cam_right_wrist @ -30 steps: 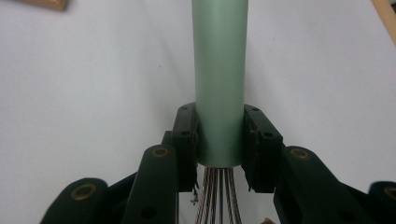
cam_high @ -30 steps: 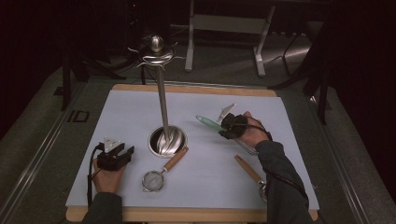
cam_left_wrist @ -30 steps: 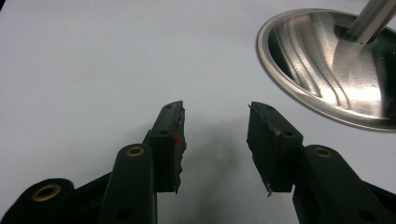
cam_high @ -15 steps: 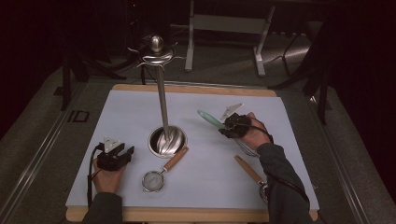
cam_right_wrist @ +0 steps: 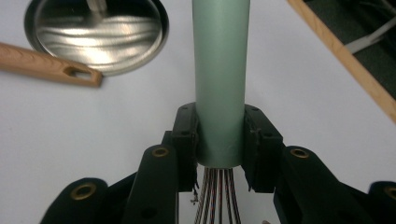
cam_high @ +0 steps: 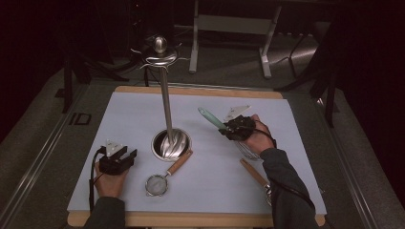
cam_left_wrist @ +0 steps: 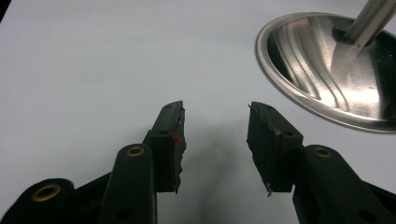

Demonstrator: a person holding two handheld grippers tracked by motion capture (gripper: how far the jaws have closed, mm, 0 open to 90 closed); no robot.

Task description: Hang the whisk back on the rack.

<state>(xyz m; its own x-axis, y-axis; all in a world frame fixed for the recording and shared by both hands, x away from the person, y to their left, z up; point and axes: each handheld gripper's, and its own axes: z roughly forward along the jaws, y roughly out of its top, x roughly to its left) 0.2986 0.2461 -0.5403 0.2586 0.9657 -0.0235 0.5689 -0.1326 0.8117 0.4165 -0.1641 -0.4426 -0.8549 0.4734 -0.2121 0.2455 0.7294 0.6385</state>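
Observation:
My right gripper (cam_high: 235,128) is shut on the pale green handle of a whisk (cam_high: 210,118), right of the table's middle. The pads clamp the handle (cam_right_wrist: 219,84) near its lower end, and the whisk wires (cam_right_wrist: 217,196) run back between the jaws. In the high view the handle points up and left towards the stand. My left gripper (cam_high: 125,156) rests on the white sheet at the front left, open with nothing between its jaws (cam_left_wrist: 215,126). It sits just left of the steel stand's round base (cam_left_wrist: 327,70).
A steel utensil stand rises from a dished base (cam_high: 171,143), its pole (cam_high: 165,95) topped with hooks. A small strainer (cam_high: 157,184) with a wooden handle (cam_right_wrist: 46,65) lies in front of the base. Another wooden-handled utensil (cam_high: 253,172) lies by the right forearm. The table's wooden edge (cam_right_wrist: 345,60) lies to the right.
The right gripper has shifted only slightly with the whisk in it. The left gripper has stayed where it was.

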